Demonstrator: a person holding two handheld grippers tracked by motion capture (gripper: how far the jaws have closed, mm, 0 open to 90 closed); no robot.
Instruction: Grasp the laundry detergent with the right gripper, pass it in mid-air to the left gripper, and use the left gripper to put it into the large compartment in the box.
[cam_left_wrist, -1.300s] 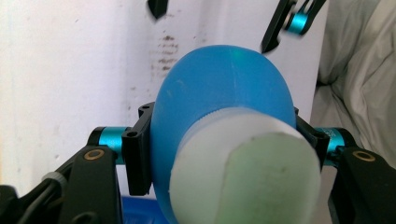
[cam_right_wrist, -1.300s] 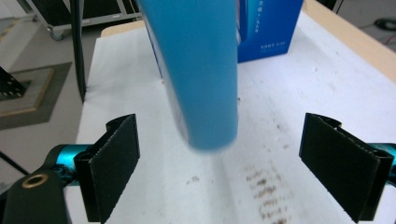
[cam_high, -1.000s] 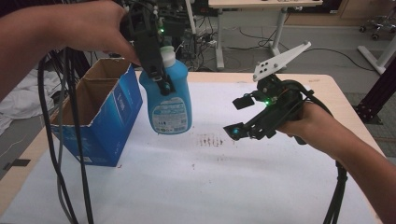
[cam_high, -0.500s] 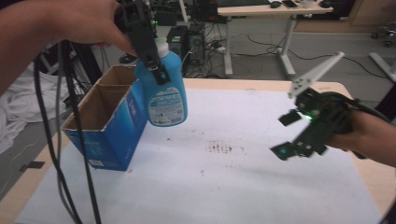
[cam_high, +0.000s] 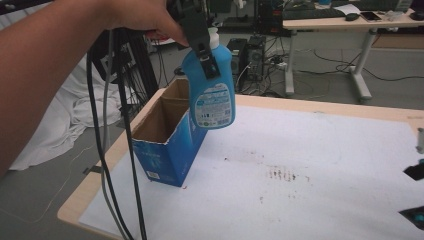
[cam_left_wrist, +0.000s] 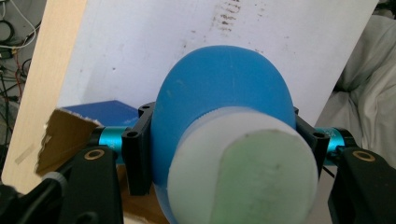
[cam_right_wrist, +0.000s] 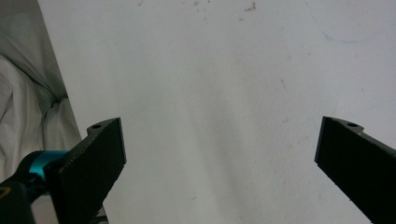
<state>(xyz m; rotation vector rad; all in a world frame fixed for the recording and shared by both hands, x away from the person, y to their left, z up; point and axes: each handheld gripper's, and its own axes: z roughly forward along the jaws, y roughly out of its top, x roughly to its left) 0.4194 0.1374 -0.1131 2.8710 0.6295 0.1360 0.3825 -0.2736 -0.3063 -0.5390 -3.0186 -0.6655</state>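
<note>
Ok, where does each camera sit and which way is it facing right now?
High view: above the table's near side, looking forward and down at the box and lifted bottle; left hand and forearm show.
Left gripper view: on the left gripper, looking down past the bottle's cap; jaws clamp the bottle.
Right gripper view: on the right gripper, facing the bare table; jaws open.
Shared: high and left gripper views both show bottle, box and table.

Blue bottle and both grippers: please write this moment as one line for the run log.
left gripper: shut on blue bottle, above open cardboard box | right gripper: open, empty, over white table cover
</note>
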